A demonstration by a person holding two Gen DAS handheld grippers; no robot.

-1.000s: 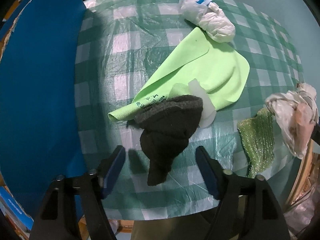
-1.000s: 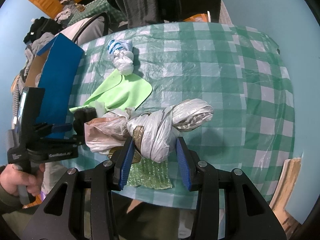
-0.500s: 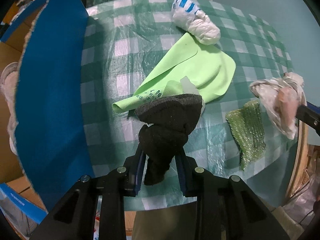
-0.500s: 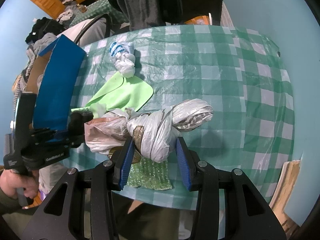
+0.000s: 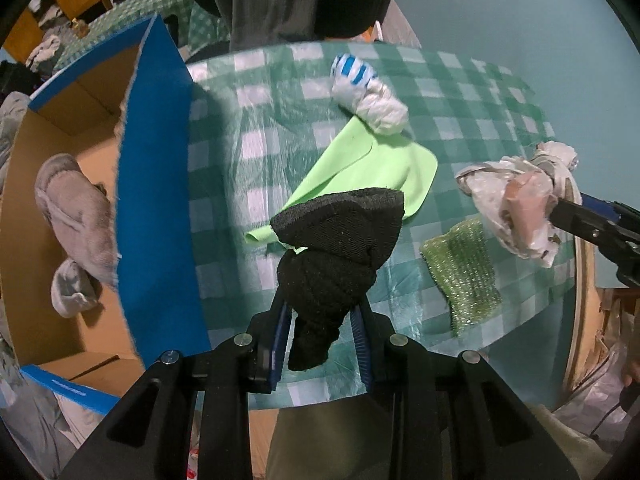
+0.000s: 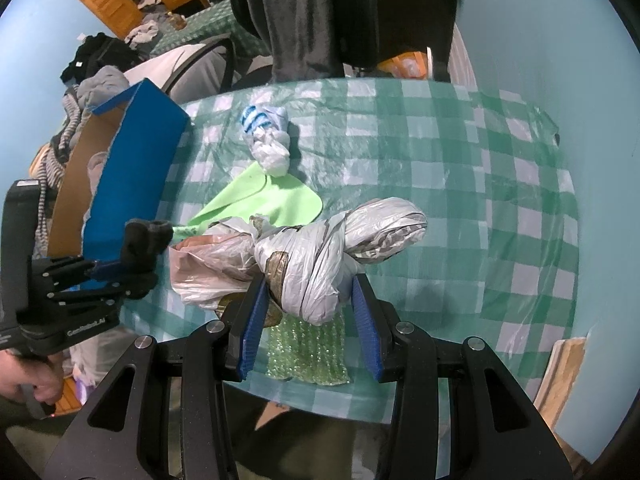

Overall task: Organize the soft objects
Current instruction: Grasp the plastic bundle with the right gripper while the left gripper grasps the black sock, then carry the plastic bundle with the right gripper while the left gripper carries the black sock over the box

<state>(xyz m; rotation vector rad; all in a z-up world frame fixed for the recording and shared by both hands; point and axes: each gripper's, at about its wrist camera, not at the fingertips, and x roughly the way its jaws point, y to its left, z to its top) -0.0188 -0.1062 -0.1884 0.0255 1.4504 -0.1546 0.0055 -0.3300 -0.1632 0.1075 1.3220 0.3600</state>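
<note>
My left gripper [image 5: 320, 340] is shut on a black sock [image 5: 340, 248] and holds it above the green checked table [image 5: 248, 128], near the blue cardboard box [image 5: 156, 200]. In the right wrist view the sock [image 6: 142, 244] hangs from it at the left. My right gripper [image 6: 310, 320] is shut on a knotted bundle of plastic bags [image 6: 320, 256], held over the table's near edge; it also shows in the left wrist view [image 5: 516, 204]. A light green cloth [image 5: 376, 168], a white and blue bag bundle [image 5: 366, 94] and a green sparkly cloth [image 5: 464, 276] lie on the table.
The open box holds a grey soft item [image 5: 76, 216] and stands left of the table. A person in dark clothes [image 6: 340, 20] stands behind the table. Clothes [image 6: 100, 76] are piled beyond the box. A light blue wall [image 6: 560, 60] is at the right.
My left gripper closed on the black sock and lifted it off the table, moving back and left so the open box came into view. The right gripper kept holding the bag bundle in place.
</note>
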